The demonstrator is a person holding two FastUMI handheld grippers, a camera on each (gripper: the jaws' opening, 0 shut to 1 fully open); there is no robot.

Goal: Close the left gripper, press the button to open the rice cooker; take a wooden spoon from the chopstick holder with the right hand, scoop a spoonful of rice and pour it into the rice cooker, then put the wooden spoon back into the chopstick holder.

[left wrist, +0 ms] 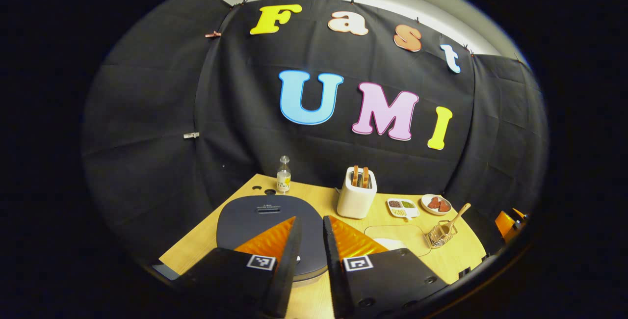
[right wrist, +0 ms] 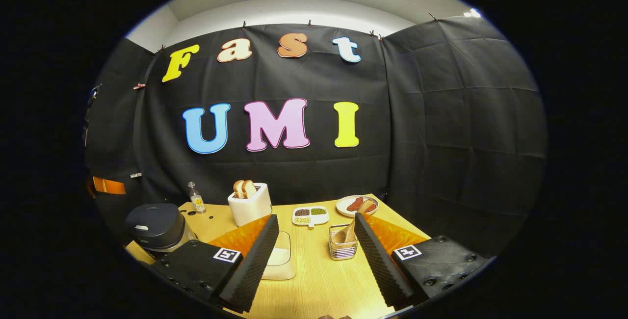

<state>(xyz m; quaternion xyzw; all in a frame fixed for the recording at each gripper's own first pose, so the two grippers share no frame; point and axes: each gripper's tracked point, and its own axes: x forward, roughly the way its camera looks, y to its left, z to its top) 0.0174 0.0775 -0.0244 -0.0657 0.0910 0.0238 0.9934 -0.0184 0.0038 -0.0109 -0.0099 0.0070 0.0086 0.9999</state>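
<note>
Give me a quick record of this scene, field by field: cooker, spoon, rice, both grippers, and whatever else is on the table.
rice cooker: lid closed, button not yet pressed
wooden spoon: standing in the chopstick holder
rice container: on the table, between cooker and holder
left hand-held gripper: narrowly open, over the cooker lid
right hand-held gripper: open wide, holding nothing, facing the holder
other items: toaster, bottle, divided dish, plate

matt dark rice cooker (left wrist: 267, 221), wooden table (right wrist: 319, 279)
</note>
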